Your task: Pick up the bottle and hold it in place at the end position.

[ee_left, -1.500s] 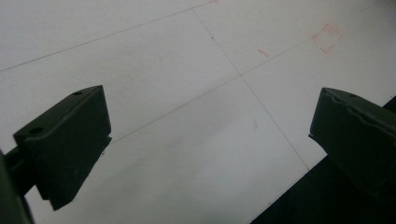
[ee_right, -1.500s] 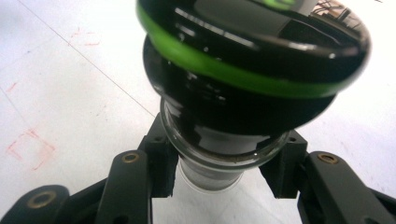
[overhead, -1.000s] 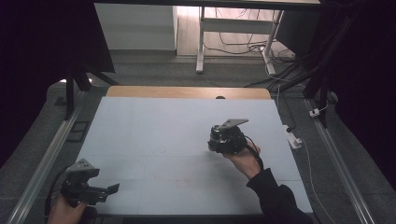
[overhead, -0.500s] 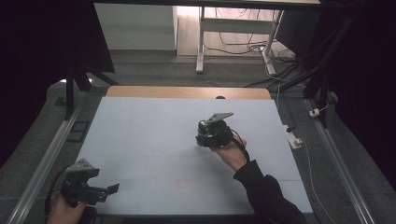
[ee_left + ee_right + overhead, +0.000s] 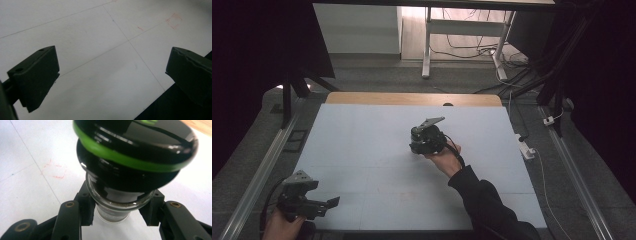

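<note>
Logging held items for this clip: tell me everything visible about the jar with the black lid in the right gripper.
The jar has a clear, glass-looking body and a glossy black lid with a bright green ring around its rim. The right gripper is shut on the clear body just below the lid, its black jaws pressing from both sides. It looms tilted before the gripper's camera, over the white table. Its contents and base cannot be made out.

A clear glass jar (image 5: 117, 202) is capped by a glossy black lid (image 5: 140, 147) ringed with a bright green band (image 5: 130, 161). The table top (image 5: 362, 150) is pale blue-white, crossed by thin grey seam lines and marked with a faint red square outline (image 5: 53, 170); a light wood strip (image 5: 412, 98) is seen at its far edge. Both the left gripper (image 5: 319, 206) and right gripper (image 5: 117, 216) are matt black, brass-coloured pins showing on the right one.
</note>
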A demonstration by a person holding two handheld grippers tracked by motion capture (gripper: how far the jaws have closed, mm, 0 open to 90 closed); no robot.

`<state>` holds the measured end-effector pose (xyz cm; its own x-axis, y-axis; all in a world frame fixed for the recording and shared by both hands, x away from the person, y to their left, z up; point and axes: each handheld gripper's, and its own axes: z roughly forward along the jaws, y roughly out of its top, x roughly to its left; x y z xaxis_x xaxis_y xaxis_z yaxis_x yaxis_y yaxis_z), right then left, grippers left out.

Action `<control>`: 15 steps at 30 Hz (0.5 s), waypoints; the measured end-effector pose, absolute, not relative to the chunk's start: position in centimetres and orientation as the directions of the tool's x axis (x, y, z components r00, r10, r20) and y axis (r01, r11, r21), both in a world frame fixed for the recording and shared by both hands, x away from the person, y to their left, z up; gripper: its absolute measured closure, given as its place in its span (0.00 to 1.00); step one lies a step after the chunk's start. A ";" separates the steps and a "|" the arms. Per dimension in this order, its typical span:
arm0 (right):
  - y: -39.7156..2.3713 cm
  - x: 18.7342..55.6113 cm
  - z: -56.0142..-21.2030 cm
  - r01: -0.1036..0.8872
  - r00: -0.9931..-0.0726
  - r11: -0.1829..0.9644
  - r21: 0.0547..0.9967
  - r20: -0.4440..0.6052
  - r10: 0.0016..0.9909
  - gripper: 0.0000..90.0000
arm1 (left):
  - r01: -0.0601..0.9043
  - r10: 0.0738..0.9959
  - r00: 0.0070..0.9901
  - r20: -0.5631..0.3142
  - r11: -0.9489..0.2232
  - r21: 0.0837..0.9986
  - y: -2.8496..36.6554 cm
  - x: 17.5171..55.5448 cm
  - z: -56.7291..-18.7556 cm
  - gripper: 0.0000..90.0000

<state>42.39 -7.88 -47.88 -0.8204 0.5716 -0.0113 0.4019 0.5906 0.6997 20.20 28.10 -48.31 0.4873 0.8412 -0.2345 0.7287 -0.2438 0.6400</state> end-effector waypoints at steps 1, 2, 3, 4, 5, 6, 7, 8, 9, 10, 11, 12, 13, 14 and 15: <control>-7.7 42.5 -48.0 0.394 -0.823 0.597 0.699 -0.020 0.567 0.58 | 0.729 0.841 0.487 -0.235 -0.243 0.640 28.1 20.2 -48.3 0.00; -7.6 42.6 -48.1 0.394 -0.824 0.599 0.697 -0.021 0.566 0.58 | 0.729 0.841 0.488 -0.235 -0.244 0.640 28.1 20.2 -48.3 0.00; -7.5 42.7 -48.2 0.396 -0.823 0.600 0.696 -0.021 0.567 0.58 | 0.728 0.840 0.489 -0.235 -0.244 0.640 28.1 20.2 -48.3 0.00; -7.5 42.8 -48.4 0.397 -0.823 0.600 0.695 -0.019 0.567 0.58 | 0.728 0.840 0.489 -0.234 -0.245 0.641 28.1 20.2 -48.3 0.00; -7.4 42.9 -48.5 0.399 -0.822 0.601 0.693 -0.020 0.569 0.58 | 0.728 0.840 0.489 -0.235 -0.244 0.641 28.1 20.2 -48.3 0.00; -7.4 43.0 -48.7 0.402 -0.820 0.600 0.692 -0.020 0.572 0.58 | 0.728 0.839 0.490 -0.236 -0.244 0.641 28.1 20.2 -48.3 0.00; -7.4 43.0 -48.9 0.404 -0.818 0.603 0.688 -0.022 0.574 0.58 | 0.728 0.839 0.490 -0.236 -0.244 0.641 28.1 20.2 -48.3 0.00; -7.4 43.1 -49.0 0.406 -0.817 0.602 0.688 -0.022 0.576 0.58 | 0.728 0.839 0.490 -0.236 -0.245 0.641 28.1 20.2 -48.3 0.00; -7.5 43.1 -49.1 0.406 -0.816 0.602 0.687 -0.023 0.577 0.58 | 0.727 0.839 0.490 -0.236 -0.245 0.641 28.1 20.2 -48.3 0.00; -7.5 43.1 -49.2 0.406 -0.816 0.600 0.689 -0.023 0.578 0.58 | 0.727 0.839 0.491 -0.235 -0.245 0.641 28.1 20.2 -48.3 0.00; -7.5 43.2 -49.3 0.411 -0.813 0.597 0.689 -0.019 0.582 0.58 | 0.727 0.839 0.490 -0.235 -0.246 0.641 28.1 20.2 -48.3 0.00; -7.5 43.2 -49.3 0.412 -0.813 0.597 0.688 -0.018 0.582 0.58 | 0.727 0.839 0.490 -0.235 -0.245 0.641 28.1 20.2 -48.3 0.00; -7.6 43.2 -49.4 0.413 -0.813 0.597 0.688 -0.017 0.582 0.58 | 0.728 0.839 0.490 -0.235 -0.245 0.641 28.1 20.2 -48.3 0.00; -7.6 43.2 -49.4 0.412 -0.813 0.598 0.688 -0.018 0.582 0.58 | 0.727 0.839 0.490 -0.235 -0.246 0.641 28.1 20.2 -48.3 0.00; -7.6 43.2 -49.5 0.414 -0.813 0.597 0.687 -0.016 0.582 0.58 | 0.727 0.839 0.491 -0.235 -0.246 0.641 28.1 20.2 -48.3 0.00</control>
